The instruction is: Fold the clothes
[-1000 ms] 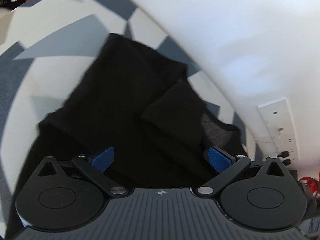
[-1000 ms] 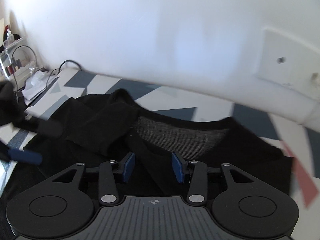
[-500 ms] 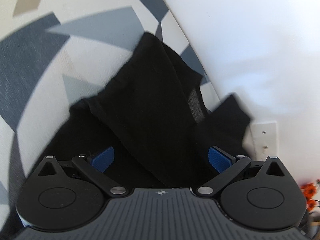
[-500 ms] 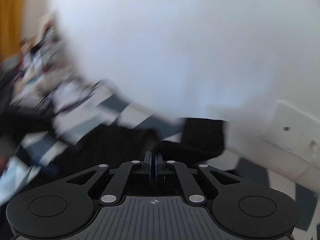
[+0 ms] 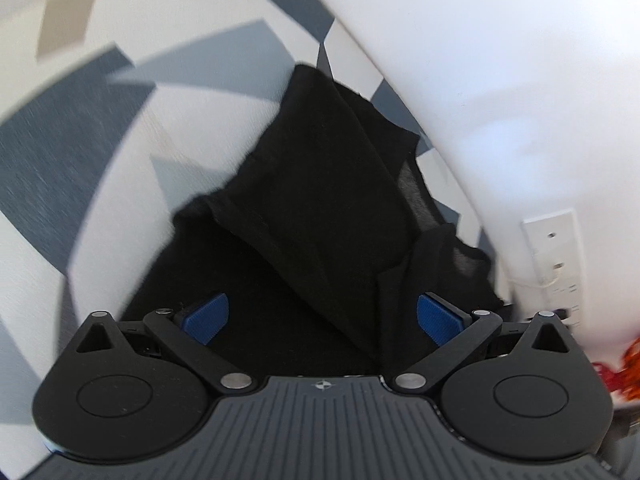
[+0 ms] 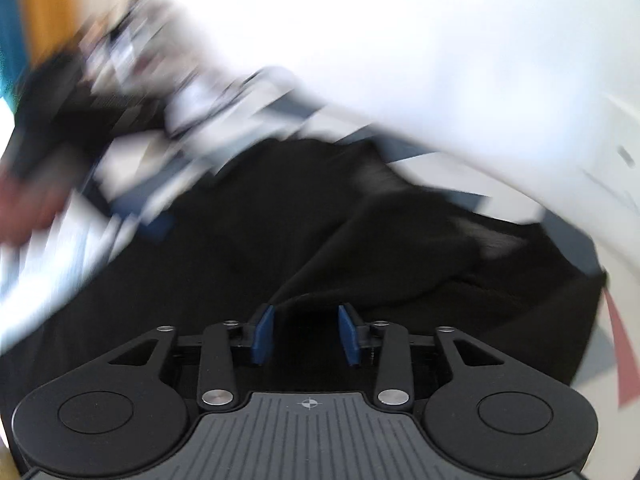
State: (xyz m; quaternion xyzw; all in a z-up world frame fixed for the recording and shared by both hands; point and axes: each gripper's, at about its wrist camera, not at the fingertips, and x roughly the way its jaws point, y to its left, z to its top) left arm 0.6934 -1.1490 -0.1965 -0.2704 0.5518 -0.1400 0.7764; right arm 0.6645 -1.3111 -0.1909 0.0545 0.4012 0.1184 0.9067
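While the right wrist view is badly smeared, the left wrist view is sharp enough to place the black garment [image 5: 320, 208]: it lies on a surface covered in grey, blue and white geometric shapes [image 5: 120, 128], pushed up against a white wall [image 5: 500, 80] that runs from twelve o'clock down to three o'clock. One folded layer of the cloth stretches from the centre of the view toward twelve o'clock, and a thinner, half see-through patch shows near two o'clock.

The left gripper [image 5: 322, 316] hangs over the near part of the garment with its blue pads [image 5: 206, 316] spread wide, one at nine o'clock and one at three o'clock of the gap; black fabric shows between them, but neither pad presses on it.

The right gripper [image 6: 306, 334] has just been opening its jaws. The blue pads [image 6: 264, 334] stand partly apart, with a ridge of the black garment [image 6: 360, 240] rising from just ahead of them toward one o'clock; the cloth seems to lie free of both pads, though blur leaves that uncertain. A wall socket plate [image 5: 556, 256] sits at three o'clock in the left view.
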